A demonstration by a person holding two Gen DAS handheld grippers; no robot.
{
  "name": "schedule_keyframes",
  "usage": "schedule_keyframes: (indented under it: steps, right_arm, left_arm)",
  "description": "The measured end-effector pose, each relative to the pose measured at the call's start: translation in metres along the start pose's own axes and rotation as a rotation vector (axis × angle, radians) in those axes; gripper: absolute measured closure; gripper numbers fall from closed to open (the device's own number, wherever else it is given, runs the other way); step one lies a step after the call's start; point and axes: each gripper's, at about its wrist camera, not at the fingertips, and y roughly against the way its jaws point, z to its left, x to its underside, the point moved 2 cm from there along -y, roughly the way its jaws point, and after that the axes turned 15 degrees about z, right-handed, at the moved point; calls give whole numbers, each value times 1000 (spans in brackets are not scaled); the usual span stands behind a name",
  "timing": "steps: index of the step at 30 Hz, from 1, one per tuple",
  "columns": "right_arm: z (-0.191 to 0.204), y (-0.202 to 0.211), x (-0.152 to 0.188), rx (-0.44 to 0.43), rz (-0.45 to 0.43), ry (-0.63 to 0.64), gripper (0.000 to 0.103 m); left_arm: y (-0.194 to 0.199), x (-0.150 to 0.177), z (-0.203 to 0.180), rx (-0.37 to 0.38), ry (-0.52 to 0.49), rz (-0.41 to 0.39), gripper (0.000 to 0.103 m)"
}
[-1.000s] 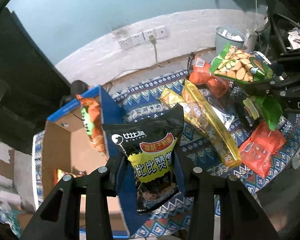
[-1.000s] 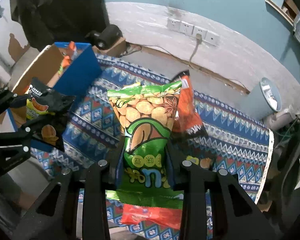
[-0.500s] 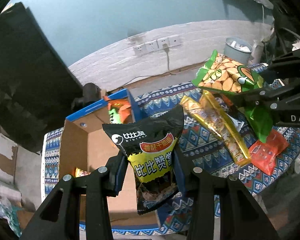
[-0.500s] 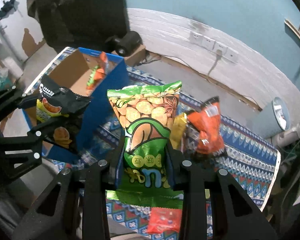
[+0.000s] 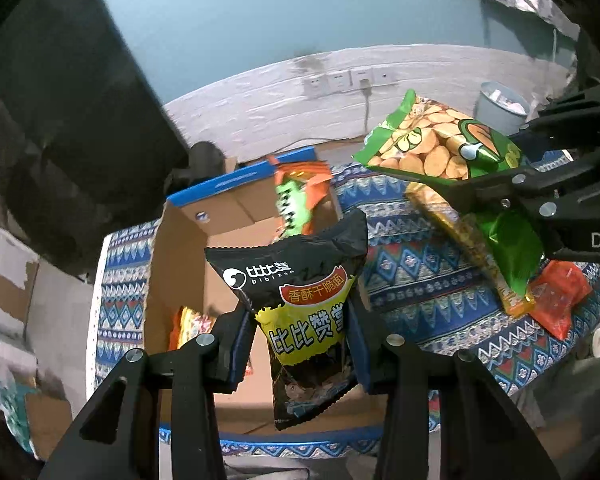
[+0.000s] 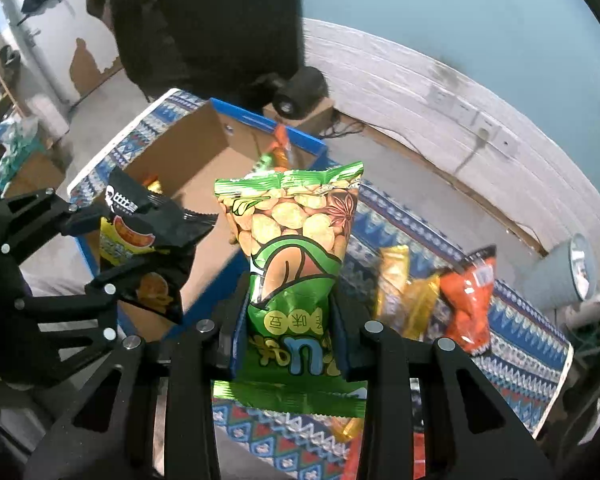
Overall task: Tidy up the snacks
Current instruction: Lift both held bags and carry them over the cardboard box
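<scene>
1. Both claws have moved over toward the box since a moment ago, and more of the inside of the box shows now.
2. On the left sits the cardboard box (image 5: 188, 264) with blue edges, open at the top. It rests on the patterned cloth (image 5: 416, 280).
3. Inside the box, a small orange and yellow pack (image 5: 190, 324) lies on the bottom, and an orange and green bag (image 5: 298, 196) leans up against the far wall.
4. The left claw (image 5: 302, 334) is pinched tight on the black snack bag (image 5: 300, 292). The bag stands upright in the air, above the near side of the box.
5. The right claw (image 6: 288, 322) is pinched tight on the green bean bag (image 6: 292, 248). It holds the bag up in the air, just beside the right wall of the box.
6. Further right, long gold packs (image 6: 404, 292) lie on the cloth.
7. Next to them is an orange-red bag (image 6: 468, 296), touching the gold packs.
8. A small red pack (image 5: 560, 300) lies near the cloth's edge.
9. Far right, a gray bin (image 6: 556, 276) stands on the floor by the wall.
</scene>
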Motion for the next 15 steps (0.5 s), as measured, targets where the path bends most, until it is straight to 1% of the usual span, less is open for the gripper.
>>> schedule_keyframes:
  steps: [8, 12, 15]
  right_arm:
    - [31, -13, -27, -14, 20, 50, 71]
    - [46, -23, -40, -21, 36, 71, 71]
    - [56, -31, -48, -20, 47, 85, 70]
  left_arm:
    - [-13, 10, 34, -7, 65, 30, 60]
    - [-18, 13, 52, -29, 93, 36, 60]
    - [-25, 16, 65, -28, 121, 51, 60]
